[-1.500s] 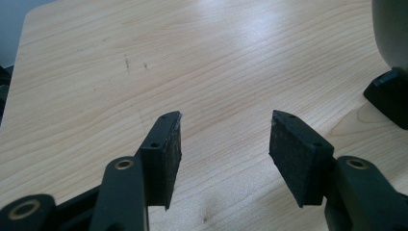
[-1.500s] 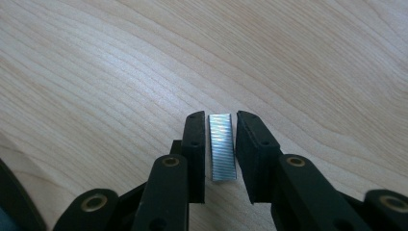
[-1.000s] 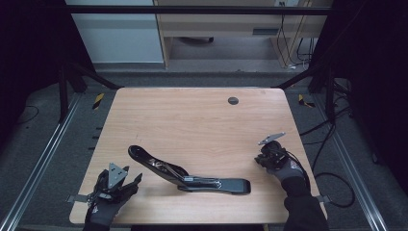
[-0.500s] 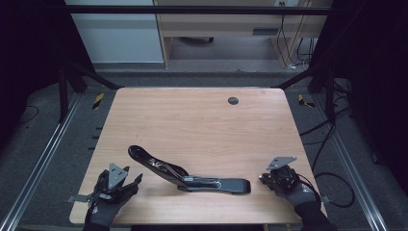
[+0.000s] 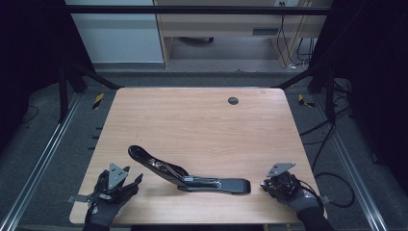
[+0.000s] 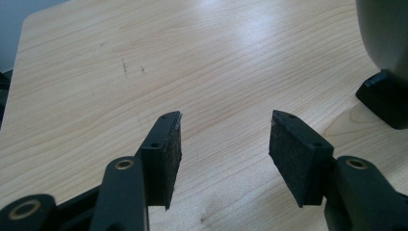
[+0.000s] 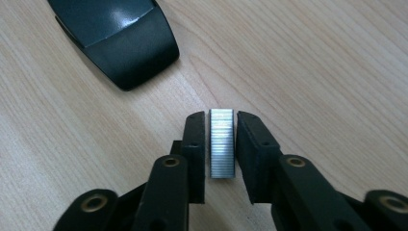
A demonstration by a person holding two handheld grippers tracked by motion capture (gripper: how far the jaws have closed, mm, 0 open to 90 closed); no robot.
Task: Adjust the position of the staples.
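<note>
One camera looks down on the whole table (image 5: 202, 125) from above its near edge. Two sit low and close; both catch the stapler (image 5: 192, 175).

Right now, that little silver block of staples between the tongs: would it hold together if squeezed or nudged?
Probably fragile: the staple strip shows many fine ridges, so it may snap apart under a hard pinch. Its shiny metal sides look slippery against the right tongs. Being flat-sided, it should slide on the table rather than roll.

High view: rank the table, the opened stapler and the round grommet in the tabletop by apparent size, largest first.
1. table
2. stapler
3. grommet, though it sits farther from the camera, so it looks a little smaller.
</note>
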